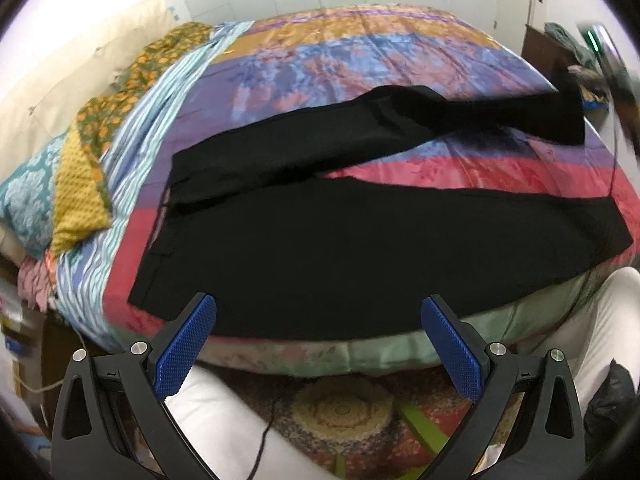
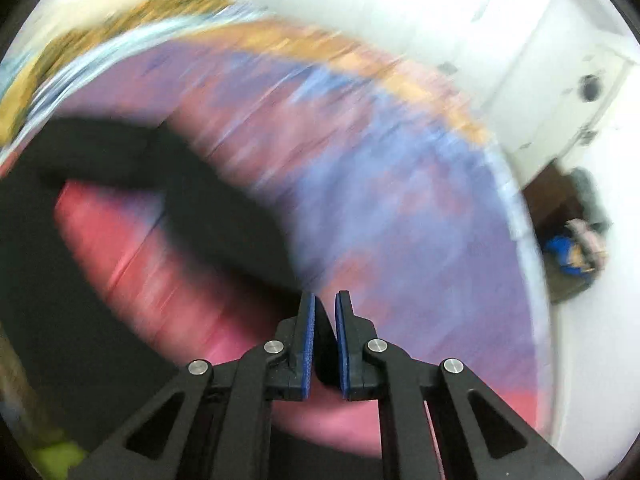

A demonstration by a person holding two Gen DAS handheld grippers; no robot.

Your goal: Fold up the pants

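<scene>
Black pants [image 1: 320,248] lie across a colourful bedspread [image 1: 360,52], waist to the left and legs running right. The near leg lies flat along the front edge of the bed. The far leg [image 1: 460,112] rises at its right end toward my right gripper [image 1: 608,60], which is blurred there. In the right wrist view my right gripper [image 2: 325,300] is shut, with the black cloth [image 2: 224,216] running in between its pads. My left gripper [image 1: 318,308] hangs open over the front edge of the pants, touching nothing.
Pillows and patterned covers [image 1: 80,184] pile up at the bed's left end. A person's white-trousered legs [image 1: 224,432] stand against the front of the bed, over a patterned rug [image 1: 344,408]. Dark wooden furniture [image 1: 544,48] with clothes on it stands at the far right.
</scene>
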